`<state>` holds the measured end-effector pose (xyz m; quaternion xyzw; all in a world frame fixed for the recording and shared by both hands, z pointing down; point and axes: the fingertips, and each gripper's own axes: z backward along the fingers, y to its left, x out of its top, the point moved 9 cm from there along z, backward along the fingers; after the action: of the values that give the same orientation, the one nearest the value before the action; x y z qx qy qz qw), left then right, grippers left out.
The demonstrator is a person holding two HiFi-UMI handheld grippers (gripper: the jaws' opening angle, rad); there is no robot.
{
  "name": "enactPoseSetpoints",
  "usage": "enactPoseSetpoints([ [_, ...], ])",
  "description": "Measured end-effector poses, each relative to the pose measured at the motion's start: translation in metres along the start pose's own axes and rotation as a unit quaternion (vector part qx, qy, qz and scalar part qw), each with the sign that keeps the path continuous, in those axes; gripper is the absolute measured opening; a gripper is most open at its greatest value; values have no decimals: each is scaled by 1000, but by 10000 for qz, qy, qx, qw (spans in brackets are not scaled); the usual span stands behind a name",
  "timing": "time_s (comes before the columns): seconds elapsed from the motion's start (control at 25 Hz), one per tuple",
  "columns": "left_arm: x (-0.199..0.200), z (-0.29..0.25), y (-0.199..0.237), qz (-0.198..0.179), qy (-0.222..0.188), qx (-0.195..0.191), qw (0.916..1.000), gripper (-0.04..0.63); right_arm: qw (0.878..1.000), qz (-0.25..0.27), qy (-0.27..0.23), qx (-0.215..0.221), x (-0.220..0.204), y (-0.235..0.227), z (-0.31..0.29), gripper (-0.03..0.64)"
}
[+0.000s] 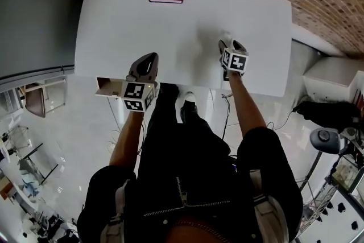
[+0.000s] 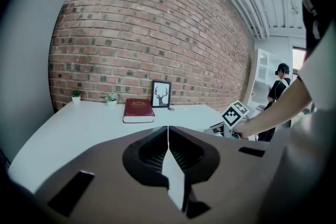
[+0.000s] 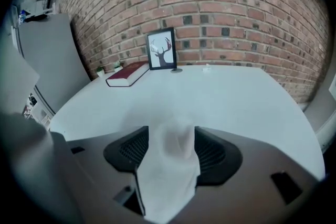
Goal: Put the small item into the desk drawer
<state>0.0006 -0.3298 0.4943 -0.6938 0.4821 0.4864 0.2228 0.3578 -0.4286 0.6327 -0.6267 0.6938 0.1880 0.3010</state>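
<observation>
My right gripper held its jaws wide open, the white small item between them, at 4 o'clock on the counter. My left gripper had its jaws closed on nothing, beside the drawer at 8 o'clock.

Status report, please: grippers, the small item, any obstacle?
Left gripper shut. Right gripper open, small white item between its jaws. Drawer pulled out beside left gripper. No obstacle seen.
</observation>
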Motion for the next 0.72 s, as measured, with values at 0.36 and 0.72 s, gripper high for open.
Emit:
enactPoseSetpoints([
  [0.36, -2, 13, 10, 3, 30, 191, 9998, 21, 9988, -452, 210, 9, -16, -11, -17, 193],
  [0.72, 1, 21, 8, -84, -4, 213, 9997, 21, 9969, -624, -266, 393, 0, -12, 8, 169],
])
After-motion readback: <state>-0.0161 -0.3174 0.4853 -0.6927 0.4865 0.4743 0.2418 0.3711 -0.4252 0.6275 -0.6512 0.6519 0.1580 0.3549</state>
